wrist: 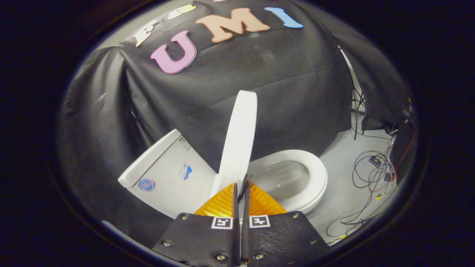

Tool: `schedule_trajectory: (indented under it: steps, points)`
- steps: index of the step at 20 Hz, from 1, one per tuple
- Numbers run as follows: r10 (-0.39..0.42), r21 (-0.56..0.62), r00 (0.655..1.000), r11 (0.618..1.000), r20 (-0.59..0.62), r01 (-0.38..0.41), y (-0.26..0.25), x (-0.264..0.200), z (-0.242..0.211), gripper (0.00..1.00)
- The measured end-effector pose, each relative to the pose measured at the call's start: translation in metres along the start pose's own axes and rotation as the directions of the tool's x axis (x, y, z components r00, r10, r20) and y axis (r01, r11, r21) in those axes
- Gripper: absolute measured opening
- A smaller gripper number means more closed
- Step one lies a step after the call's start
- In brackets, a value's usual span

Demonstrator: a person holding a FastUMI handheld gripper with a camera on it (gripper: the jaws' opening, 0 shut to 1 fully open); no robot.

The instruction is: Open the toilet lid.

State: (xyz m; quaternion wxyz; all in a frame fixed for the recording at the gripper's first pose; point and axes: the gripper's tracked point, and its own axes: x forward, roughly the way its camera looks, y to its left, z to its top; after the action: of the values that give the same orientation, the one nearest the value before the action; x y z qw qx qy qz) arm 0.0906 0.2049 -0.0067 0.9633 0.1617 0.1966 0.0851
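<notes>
The white toilet lid (pixel 239 141) stands raised and nearly upright, seen edge-on, between the tank (pixel 167 178) and the uncovered seat ring (pixel 317 174) with the bowl (pixel 282 178) inside it. My gripper (pixel 241 183) has its orange fingers (pixel 222 202) pressed almost together, with only a thin slit between them and nothing in it. The fingertips sit just in front of the lid's lower end, near the hinge. Whether they touch the lid I cannot tell.
The toilet stands on a pale grey floor (pixel 345 193) against black cloth. A tangle of loose cables (pixel 371 174) lies on the floor beyond the seat, and a thin stand leg (pixel 355 111) rises by the cloth's edge.
</notes>
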Motion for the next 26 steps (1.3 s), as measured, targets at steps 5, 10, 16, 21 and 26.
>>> schedule_trajectory:
  steps: [5,10,16,21,26]
  points:
    - [0.016,-0.027,1.0,1.0,0.014,-0.015,0.016,-0.003,0.004,0.02]
    - [0.029,-0.073,0.999,0.997,0.035,-0.026,0.031,-0.004,0.005,0.02]
    - [0.044,-0.115,0.997,0.993,0.059,-0.037,0.05,-0.006,0.008,0.02]
    - [0.049,-0.174,0.996,0.984,0.08,-0.035,0.068,-0.007,0.008,0.02]
    - [0.08,-0.195,0.991,0.979,0.105,-0.058,0.092,-0.006,0.007,0.02]
